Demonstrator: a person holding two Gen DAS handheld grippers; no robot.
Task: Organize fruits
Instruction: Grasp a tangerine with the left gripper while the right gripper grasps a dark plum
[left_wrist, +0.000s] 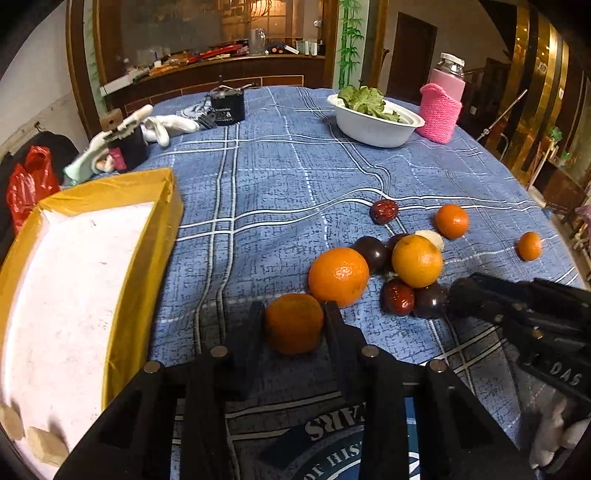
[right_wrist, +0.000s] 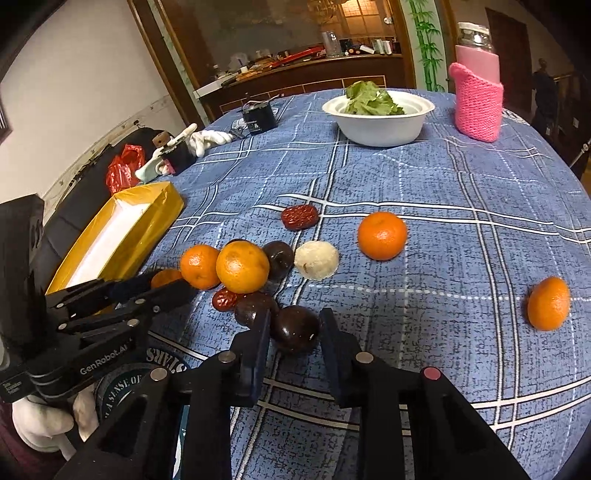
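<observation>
The left gripper pinches a mandarin, the right gripper a dark plum; the yellow box at the left holds no fruit (all still scattered).

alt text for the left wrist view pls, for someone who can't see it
The left gripper is closed on a small orange on a blue plaid tablecloth, with a yellow-edged box to its left. To the right lies a cluster of oranges and dark fruits, where the right gripper meets a dark round fruit. A white bowl of greens sits farther back.
</observation>
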